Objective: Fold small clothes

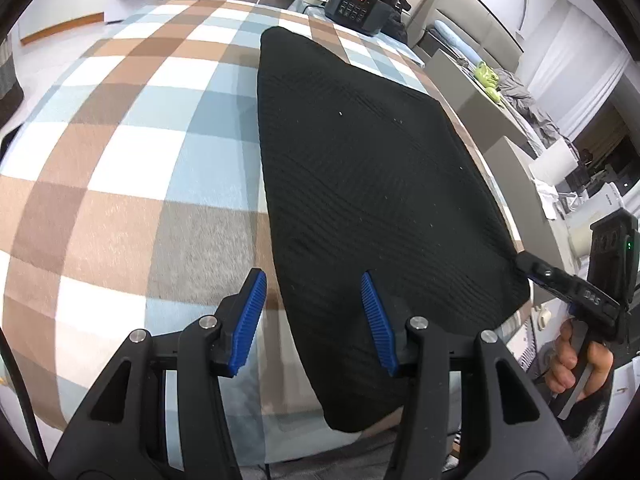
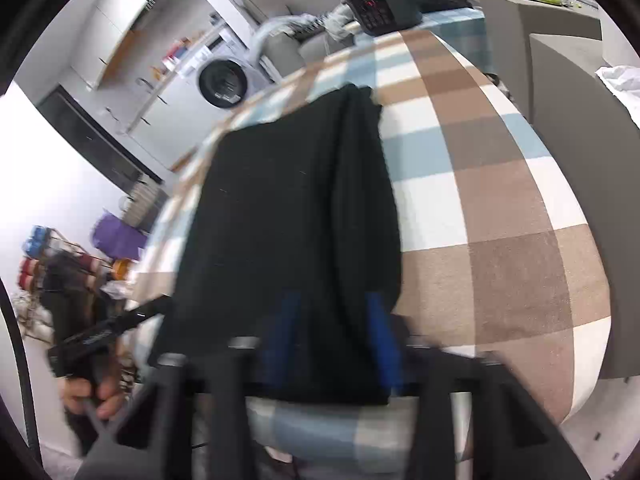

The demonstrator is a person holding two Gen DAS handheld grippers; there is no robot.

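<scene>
Bare checked blanket wide open left of the left gripper. Ahead, black garment lying flat; beyond it, dark appliance blocking the far edge.

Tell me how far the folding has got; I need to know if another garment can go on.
Done: the black knit garment lies flat as a narrow panel on the checked cloth, one fold ridge showing in the right wrist view. In hand: nothing; the left gripper is open over its near edge, and the right gripper stands open over the near hem. Left: probably a crosswise fold.
</scene>
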